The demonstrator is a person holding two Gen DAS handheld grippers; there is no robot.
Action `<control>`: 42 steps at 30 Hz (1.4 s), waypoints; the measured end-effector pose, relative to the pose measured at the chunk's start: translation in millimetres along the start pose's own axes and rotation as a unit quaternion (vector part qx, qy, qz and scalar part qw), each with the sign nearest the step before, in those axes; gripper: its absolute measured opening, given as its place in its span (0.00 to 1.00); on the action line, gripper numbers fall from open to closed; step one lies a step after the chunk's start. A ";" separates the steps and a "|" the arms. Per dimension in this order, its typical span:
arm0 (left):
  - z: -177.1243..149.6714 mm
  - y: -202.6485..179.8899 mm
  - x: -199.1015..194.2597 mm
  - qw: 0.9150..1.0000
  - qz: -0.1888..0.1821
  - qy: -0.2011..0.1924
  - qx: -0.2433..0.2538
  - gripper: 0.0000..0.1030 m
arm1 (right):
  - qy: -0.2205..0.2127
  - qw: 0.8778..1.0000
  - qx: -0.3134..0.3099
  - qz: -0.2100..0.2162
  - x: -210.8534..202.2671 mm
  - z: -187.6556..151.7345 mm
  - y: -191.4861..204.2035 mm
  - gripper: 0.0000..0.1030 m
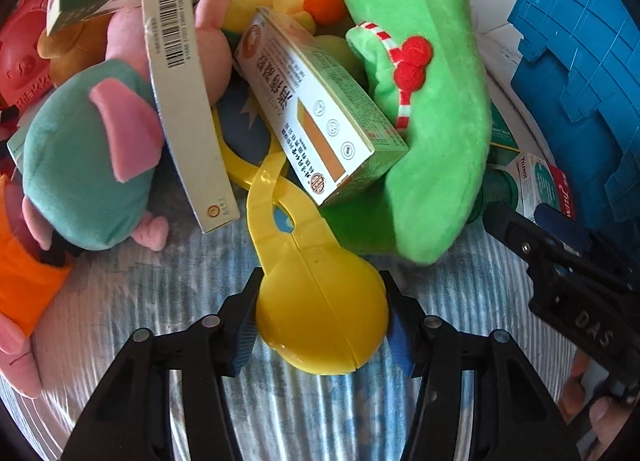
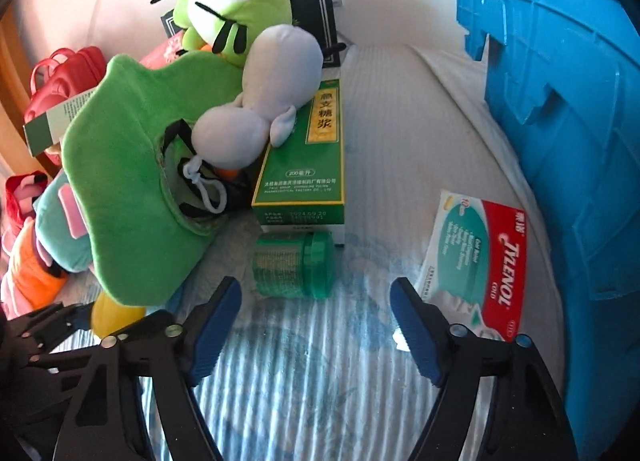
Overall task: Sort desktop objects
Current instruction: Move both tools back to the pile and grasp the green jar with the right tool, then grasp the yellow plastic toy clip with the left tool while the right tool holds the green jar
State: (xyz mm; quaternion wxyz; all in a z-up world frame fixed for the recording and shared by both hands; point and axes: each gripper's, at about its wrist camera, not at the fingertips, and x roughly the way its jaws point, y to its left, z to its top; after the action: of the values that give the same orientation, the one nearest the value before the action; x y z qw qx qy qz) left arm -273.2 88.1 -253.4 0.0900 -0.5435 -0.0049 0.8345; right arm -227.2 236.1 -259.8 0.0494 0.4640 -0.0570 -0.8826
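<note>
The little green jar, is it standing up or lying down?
Lying down. The green jar rests on its side on the striped cloth, its lid facing right, just ahead of the open right tool.

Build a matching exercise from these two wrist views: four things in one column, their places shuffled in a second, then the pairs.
1. yellow scoop toy
2. green jar
3. Tylenol box
4. grey plush

A. beside the blue crate
B. between the left tongs
C. on its side ahead of the right tongs
D. resting on the green syrup box

Pairs: 1-B, 2-C, 3-A, 4-D.
</note>
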 end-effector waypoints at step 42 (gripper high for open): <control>-67.8 9.4 -150.5 0.994 -0.017 -0.107 -0.005 0.06 | -0.109 0.990 -0.086 0.023 -157.3 -32.7 51.5 0.46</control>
State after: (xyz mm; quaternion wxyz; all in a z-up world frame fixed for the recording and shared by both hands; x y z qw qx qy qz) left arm -153.9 49.4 -145.8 0.1010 -0.4517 -0.0279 0.8860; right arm -109.7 205.5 -142.7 0.1023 0.3581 0.0033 -0.9281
